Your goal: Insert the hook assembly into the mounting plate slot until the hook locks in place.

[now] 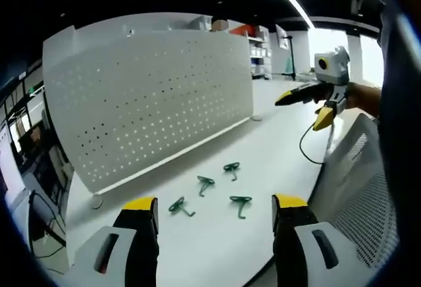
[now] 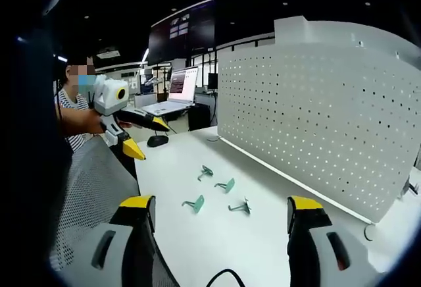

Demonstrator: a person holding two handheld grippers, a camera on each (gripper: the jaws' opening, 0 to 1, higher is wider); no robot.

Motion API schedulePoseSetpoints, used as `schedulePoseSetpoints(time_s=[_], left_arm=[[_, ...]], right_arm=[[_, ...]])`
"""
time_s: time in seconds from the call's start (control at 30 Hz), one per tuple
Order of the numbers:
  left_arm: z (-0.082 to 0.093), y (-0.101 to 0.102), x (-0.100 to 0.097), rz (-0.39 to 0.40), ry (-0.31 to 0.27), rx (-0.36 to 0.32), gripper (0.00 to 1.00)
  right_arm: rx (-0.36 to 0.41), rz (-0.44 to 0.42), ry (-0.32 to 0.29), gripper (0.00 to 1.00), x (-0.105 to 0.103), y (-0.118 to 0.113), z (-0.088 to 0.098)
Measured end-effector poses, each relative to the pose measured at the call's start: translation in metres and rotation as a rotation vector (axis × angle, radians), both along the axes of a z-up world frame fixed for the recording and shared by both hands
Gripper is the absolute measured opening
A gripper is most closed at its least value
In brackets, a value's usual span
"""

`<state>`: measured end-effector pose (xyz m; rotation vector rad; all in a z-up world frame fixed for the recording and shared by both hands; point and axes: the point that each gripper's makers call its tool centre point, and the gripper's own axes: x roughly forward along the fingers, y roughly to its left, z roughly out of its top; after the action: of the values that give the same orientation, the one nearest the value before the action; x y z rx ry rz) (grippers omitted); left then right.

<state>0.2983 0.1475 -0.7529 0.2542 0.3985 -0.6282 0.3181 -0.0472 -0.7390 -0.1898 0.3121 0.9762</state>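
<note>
A white pegboard mounting plate [image 1: 151, 96] stands upright on the white table [image 1: 276, 142]; in the right gripper view the pegboard [image 2: 316, 109] rises on the right. Several green hooks lie loose on the table in front of it, among them one hook [image 1: 205, 183] and another [image 1: 240, 201]; the hooks [image 2: 226, 185] also lie mid-table in the right gripper view. My left gripper [image 1: 216, 203] hangs open above the near table edge, short of the hooks, and appears from the side [image 2: 147, 136]. My right gripper [image 2: 221, 203] is open too, held in the air [image 1: 304, 108] and holding nothing.
A white mesh panel [image 1: 362, 182] stands at the table's edge beside the grippers, also visible as the mesh panel [image 2: 92, 188]. A laptop [image 2: 177, 89] and a mouse [image 2: 158, 141] sit at the table's far end. A dark cable [image 1: 309, 145] lies on the table. A person's arm [image 2: 82, 121] holds the left gripper.
</note>
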Motion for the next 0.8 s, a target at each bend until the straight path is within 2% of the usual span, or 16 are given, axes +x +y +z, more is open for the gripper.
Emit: schedulePoseSetpoints(time_s=[0.8], left_arm=[[-0.0016,0.0038,0.0034,-0.007,0.001,0.005,0.70]], right_arm=[[-0.012,-0.005,0.004,0.80,-0.0042,-0.0009,-0.0032]])
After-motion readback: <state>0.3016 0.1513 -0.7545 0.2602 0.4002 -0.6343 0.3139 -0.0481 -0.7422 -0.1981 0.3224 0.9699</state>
